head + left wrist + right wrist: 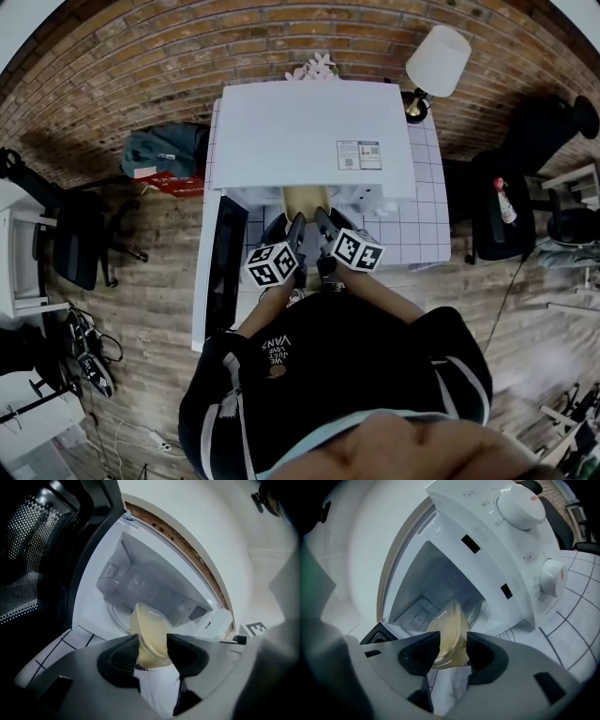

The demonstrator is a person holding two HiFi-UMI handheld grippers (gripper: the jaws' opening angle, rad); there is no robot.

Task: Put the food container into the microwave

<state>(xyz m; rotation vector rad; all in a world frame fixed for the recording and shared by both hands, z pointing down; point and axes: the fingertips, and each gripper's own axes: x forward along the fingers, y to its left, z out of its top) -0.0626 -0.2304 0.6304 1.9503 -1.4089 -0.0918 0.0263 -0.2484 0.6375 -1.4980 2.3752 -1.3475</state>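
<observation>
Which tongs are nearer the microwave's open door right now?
Left. The left tongs grip the food container on the side toward the door; the right tongs grip its far side.

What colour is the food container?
The food container is pale yellow, clearest in the left gripper view.

White lamp [438, 59], teal bag [167, 150], black chair [80, 239]

Brick wall [141, 56] at back, wood-plank floor [159, 277] to L & R. White grid-pattern table [427, 220] stands vs the wall, w/ a white-shade lamp [437, 61] at its back-right corner. Black chair [80, 239] on the floor at L, second black chair [497, 211] at R.
</observation>
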